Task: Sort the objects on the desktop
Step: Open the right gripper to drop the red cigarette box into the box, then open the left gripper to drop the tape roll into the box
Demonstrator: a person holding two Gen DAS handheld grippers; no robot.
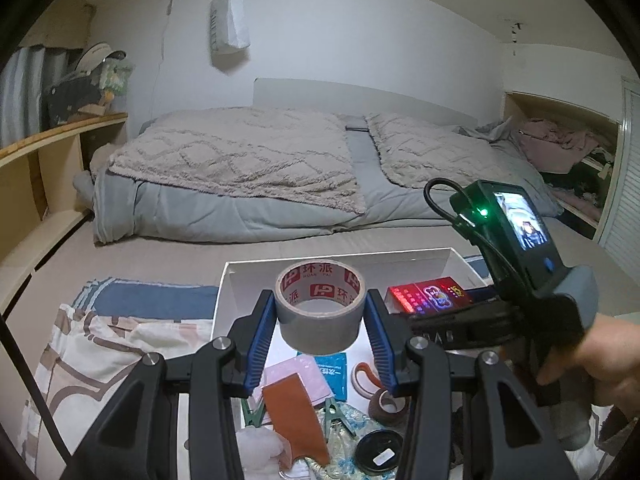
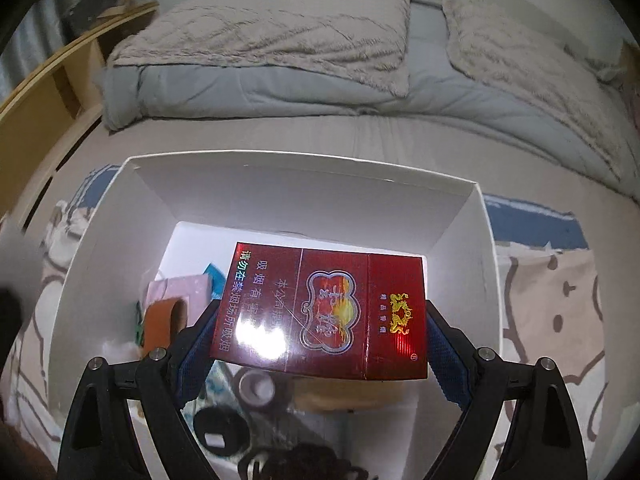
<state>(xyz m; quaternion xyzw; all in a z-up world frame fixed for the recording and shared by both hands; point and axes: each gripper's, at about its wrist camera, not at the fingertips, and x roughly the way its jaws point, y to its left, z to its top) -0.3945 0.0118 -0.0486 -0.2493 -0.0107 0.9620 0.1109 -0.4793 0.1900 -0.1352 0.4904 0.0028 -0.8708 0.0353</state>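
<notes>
My left gripper [image 1: 320,316] is shut on a grey tape roll [image 1: 320,322] with a red-printed core and holds it above the white box [image 1: 240,280]. My right gripper [image 2: 320,324] is shut on a red cigarette pack [image 2: 324,312] and holds it flat over the same white box [image 2: 304,184]. The pack also shows in the left wrist view [image 1: 428,294], just right of the tape roll. Inside the box lie a pink pad [image 1: 296,376], an orange piece [image 1: 296,420], a blue packet [image 1: 332,372], a small brown tape roll [image 1: 390,402] and a black round lid [image 1: 378,452].
The box sits on a patterned cloth [image 1: 104,356] on the floor. A bed with grey and beige blankets [image 1: 256,168] stands behind it. A wooden shelf [image 1: 48,148] runs along the left. The right gripper's body with its lit screen [image 1: 520,224] is close on the right.
</notes>
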